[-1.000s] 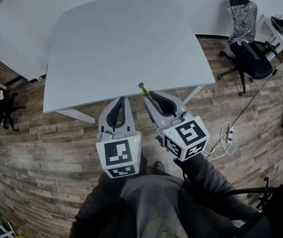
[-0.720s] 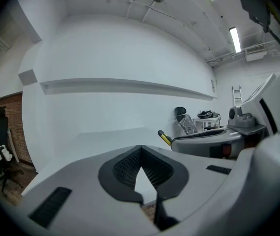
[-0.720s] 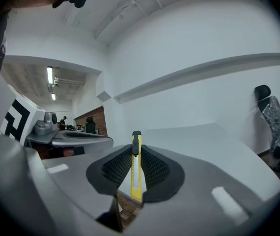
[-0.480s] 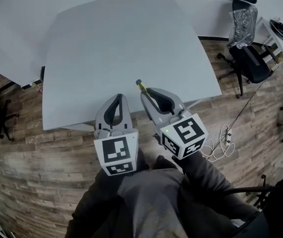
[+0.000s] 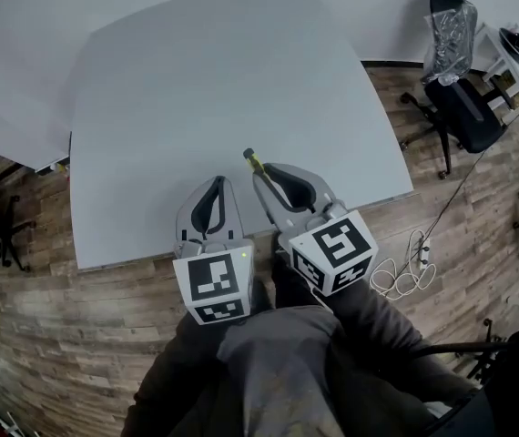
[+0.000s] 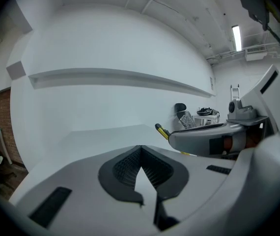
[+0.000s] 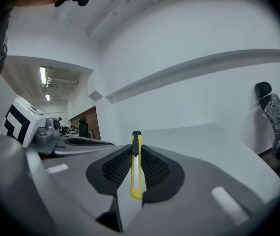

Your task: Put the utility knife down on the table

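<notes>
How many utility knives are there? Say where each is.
1. The utility knife is clamped in the right gripper, over the table near its edge. The left gripper is shut, empty.

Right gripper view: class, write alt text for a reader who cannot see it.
The right gripper is shut on a yellow utility knife, whose black end juts past the jaw tips. Beyond them lies a white table, with a white wall behind.
</notes>
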The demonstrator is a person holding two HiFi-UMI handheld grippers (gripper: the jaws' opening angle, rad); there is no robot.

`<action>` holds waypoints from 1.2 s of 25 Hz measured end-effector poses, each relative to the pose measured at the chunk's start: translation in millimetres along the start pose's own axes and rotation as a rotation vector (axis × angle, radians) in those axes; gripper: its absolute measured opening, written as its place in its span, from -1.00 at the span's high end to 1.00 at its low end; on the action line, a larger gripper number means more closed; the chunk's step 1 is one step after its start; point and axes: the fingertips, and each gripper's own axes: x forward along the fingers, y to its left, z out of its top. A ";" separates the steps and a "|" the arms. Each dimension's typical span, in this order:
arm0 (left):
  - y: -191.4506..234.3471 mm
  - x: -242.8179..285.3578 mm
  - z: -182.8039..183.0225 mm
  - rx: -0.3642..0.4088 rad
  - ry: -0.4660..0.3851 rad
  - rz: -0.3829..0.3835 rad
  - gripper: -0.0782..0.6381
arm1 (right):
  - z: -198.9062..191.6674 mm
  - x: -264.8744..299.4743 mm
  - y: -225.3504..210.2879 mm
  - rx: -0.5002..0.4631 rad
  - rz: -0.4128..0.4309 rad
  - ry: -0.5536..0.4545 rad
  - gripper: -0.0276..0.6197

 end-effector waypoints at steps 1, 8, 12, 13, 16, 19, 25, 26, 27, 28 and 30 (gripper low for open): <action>-0.2 9.8 1.0 -0.002 0.006 0.000 0.77 | 0.5 6.2 -6.1 0.004 0.008 0.003 0.73; -1.6 78.4 14.8 0.012 0.027 0.026 0.77 | 5.3 48.2 -55.6 0.028 0.059 0.015 0.73; 0.0 110.8 25.3 0.008 0.028 0.057 0.77 | 14.5 69.1 -84.2 0.027 0.088 0.018 0.73; -0.3 116.1 27.0 0.006 0.029 0.064 0.77 | 15.9 72.5 -90.2 0.027 0.092 0.019 0.73; 2.8 126.4 32.1 -0.002 0.031 0.077 0.77 | 21.6 82.4 -100.9 0.024 0.100 0.024 0.74; 16.6 135.1 35.6 -0.015 0.031 0.087 0.77 | 26.5 98.3 -100.6 0.018 0.109 0.034 0.73; 50.2 164.6 24.5 -0.047 0.054 0.066 0.77 | 20.8 143.0 -106.1 0.020 0.090 0.064 0.73; 55.4 170.8 21.8 -0.053 0.061 0.059 0.77 | 19.2 150.5 -109.4 0.023 0.081 0.069 0.73; 60.8 177.1 19.6 -0.057 0.066 0.053 0.77 | 17.8 157.7 -112.5 0.024 0.071 0.074 0.73; 66.3 183.0 18.0 -0.061 0.069 0.047 0.78 | 16.5 164.4 -115.0 0.024 0.063 0.079 0.73; 75.2 191.9 15.6 -0.067 0.071 0.038 0.77 | 14.5 174.9 -116.7 0.019 0.053 0.090 0.73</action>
